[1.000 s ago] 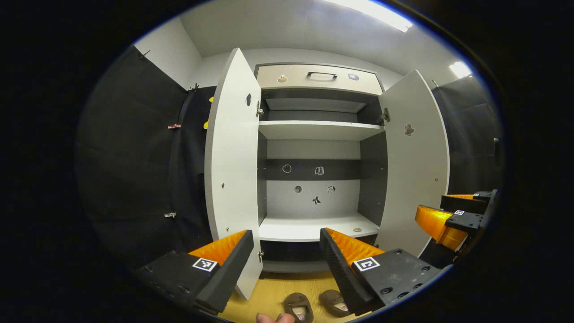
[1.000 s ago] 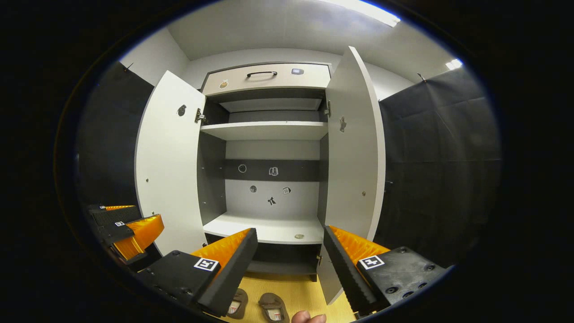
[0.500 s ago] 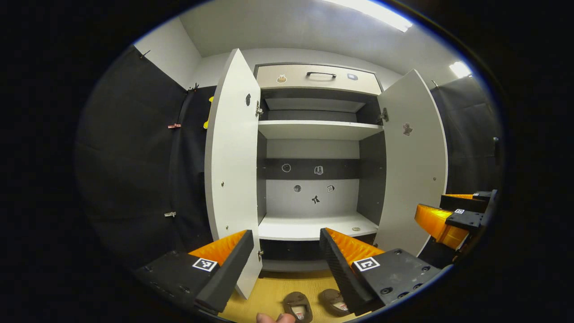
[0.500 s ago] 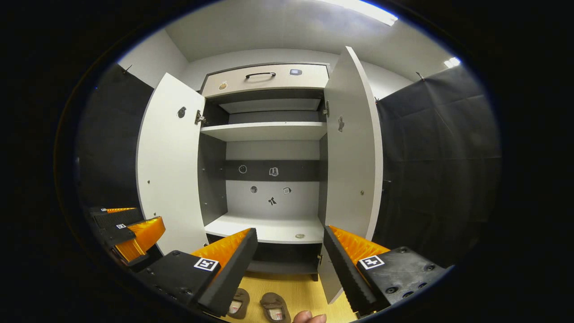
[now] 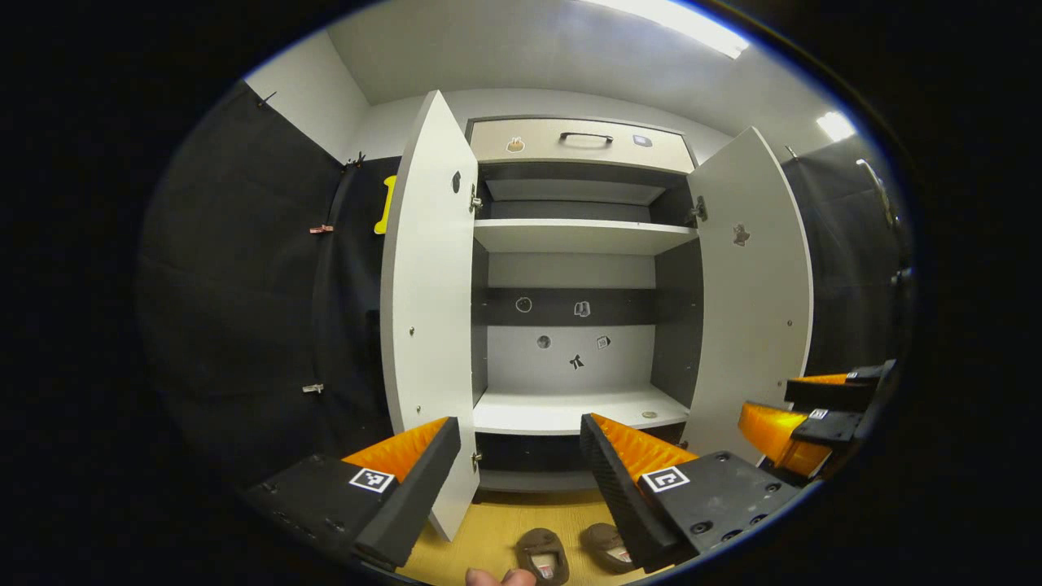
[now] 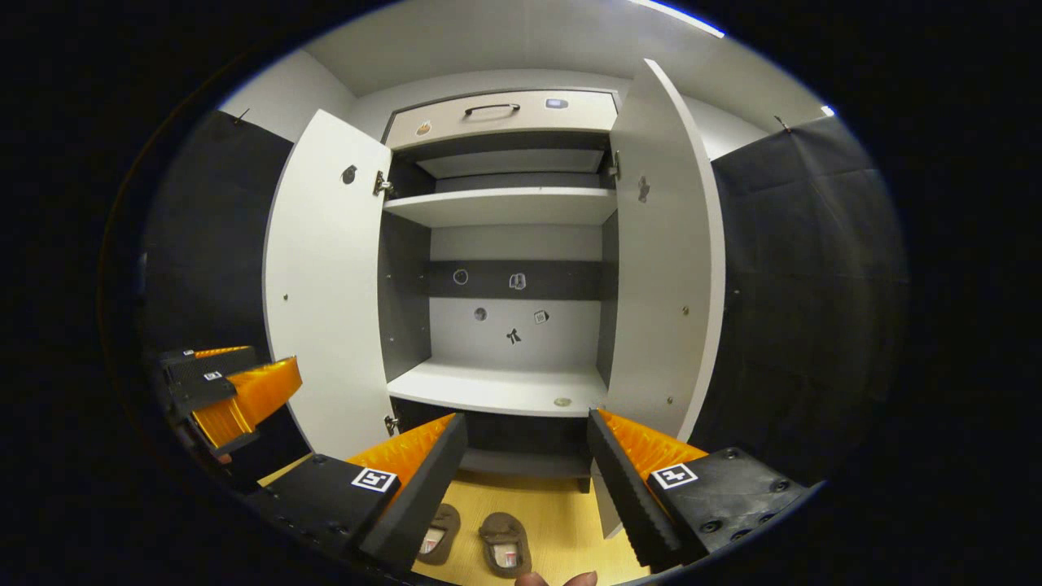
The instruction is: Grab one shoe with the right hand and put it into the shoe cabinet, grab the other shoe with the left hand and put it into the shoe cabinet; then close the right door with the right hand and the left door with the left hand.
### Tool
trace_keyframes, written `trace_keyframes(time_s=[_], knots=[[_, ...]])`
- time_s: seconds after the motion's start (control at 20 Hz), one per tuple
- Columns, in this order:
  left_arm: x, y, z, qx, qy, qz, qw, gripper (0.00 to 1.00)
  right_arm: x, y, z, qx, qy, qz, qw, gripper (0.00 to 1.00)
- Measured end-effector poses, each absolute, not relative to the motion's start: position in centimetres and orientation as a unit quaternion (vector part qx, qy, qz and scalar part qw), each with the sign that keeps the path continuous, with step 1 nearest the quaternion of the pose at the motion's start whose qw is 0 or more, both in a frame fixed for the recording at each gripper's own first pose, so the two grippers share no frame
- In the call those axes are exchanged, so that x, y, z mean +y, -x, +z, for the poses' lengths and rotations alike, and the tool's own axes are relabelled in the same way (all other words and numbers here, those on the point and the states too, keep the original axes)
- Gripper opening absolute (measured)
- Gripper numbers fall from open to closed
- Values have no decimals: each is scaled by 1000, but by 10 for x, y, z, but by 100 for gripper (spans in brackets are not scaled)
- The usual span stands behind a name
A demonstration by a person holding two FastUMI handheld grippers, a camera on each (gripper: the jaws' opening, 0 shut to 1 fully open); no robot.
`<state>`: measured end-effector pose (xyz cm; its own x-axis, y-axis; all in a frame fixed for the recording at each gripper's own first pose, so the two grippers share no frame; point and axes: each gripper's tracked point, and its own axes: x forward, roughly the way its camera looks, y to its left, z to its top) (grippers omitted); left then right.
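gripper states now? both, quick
Left gripper: open, holding nothing.
Right gripper: open, holding nothing; both shoes on the floor.

Both white doors [image 6: 326, 285] [image 6: 663, 268] of the tall white shoe cabinet [image 5: 582, 142] stand wide open, leaving its pale lower shelf [image 6: 496, 389] reachable from the front; two brown shoes [image 6: 506, 544] [image 6: 435, 533] lie side by side on the yellow wooden floor [image 6: 562, 521] before it
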<state>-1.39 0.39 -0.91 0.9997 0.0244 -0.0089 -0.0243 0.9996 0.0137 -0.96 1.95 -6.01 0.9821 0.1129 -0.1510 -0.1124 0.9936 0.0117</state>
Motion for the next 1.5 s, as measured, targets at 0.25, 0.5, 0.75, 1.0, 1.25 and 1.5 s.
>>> trace_keyframes(time_s=[0.25,0.5,0.75,1.0,1.25,1.5], knots=[[15,16,-21,17,-1,29,999,95,36,20,-149,167,0,101,981,98],[24,19,-29,22,0,42,999,94,54,29,-245,262,-50,132,955,98],[33,21,-40,33,0,56,998,95,62,36,-329,341,-62,136,928,99],[41,23,-53,47,-1,64,997,95,69,29,-400,393,-53,136,908,98],[52,22,-67,69,4,73,995,95,72,13,-458,429,-49,120,894,87],[59,18,-73,78,11,71,994,95,76,-16,-489,420,-52,102,900,81]])
